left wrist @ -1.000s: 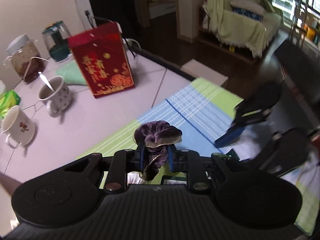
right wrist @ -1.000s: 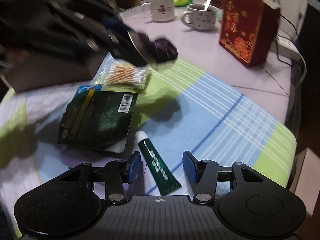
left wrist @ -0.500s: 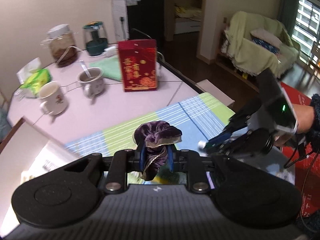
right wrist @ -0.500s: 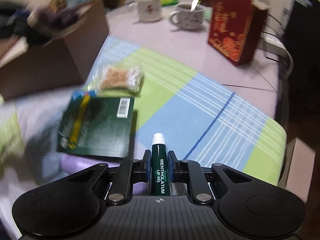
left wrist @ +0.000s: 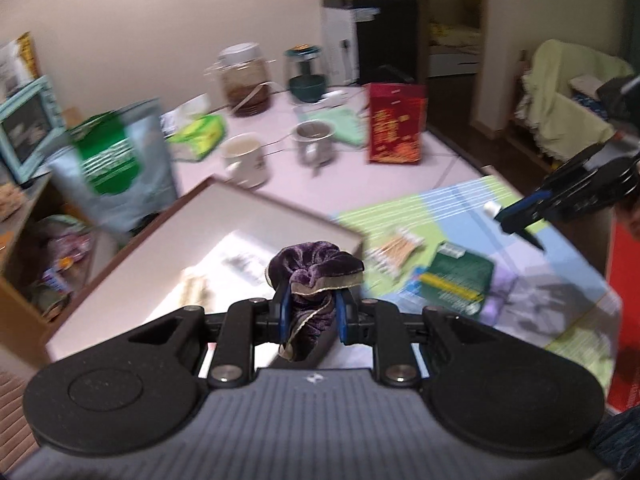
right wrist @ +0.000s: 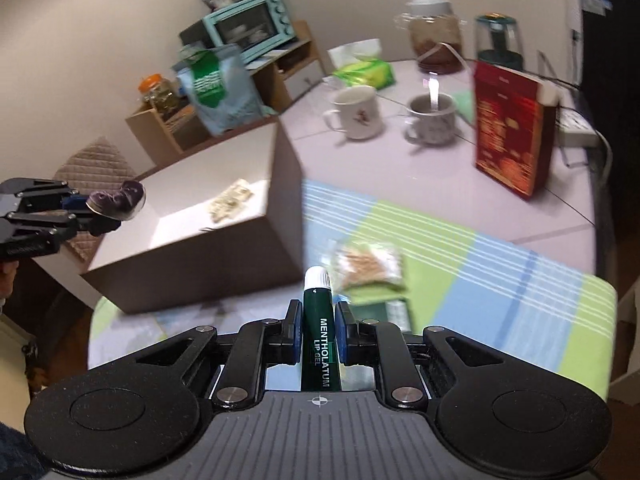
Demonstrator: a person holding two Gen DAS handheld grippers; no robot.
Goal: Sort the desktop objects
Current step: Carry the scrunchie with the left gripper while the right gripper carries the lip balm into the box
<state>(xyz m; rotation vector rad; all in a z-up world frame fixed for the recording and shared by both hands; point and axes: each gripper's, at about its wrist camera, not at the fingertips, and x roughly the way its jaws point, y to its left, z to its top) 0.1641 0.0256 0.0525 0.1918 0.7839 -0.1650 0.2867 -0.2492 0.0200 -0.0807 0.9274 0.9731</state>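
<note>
My left gripper [left wrist: 311,314] is shut on a purple velvet scrunchie [left wrist: 314,270] and hangs above the near side of an open cardboard box [left wrist: 280,210]. From the right wrist view that same left gripper [right wrist: 98,212] hovers at the box's [right wrist: 240,244] left side. My right gripper [right wrist: 317,332] is shut on a dark green lip gel tube [right wrist: 320,344] with a white cap, held above the striped cloth [right wrist: 480,256]. A bag of cotton swabs [right wrist: 368,266] and a dark green packet [left wrist: 456,280] lie on the cloth.
Inside the box lie papers [right wrist: 232,200]. Behind it stand two mugs [right wrist: 356,112], a red carton [right wrist: 512,136], a green tissue pack [right wrist: 366,72], glass jars [right wrist: 434,38] and a blue-green bag [right wrist: 218,86]. The table's edge is to the right.
My left gripper has carried the scrunchie leftward from over the cloth to above the box. My right gripper shut on the lip gel tube and lifted it off the cloth.
</note>
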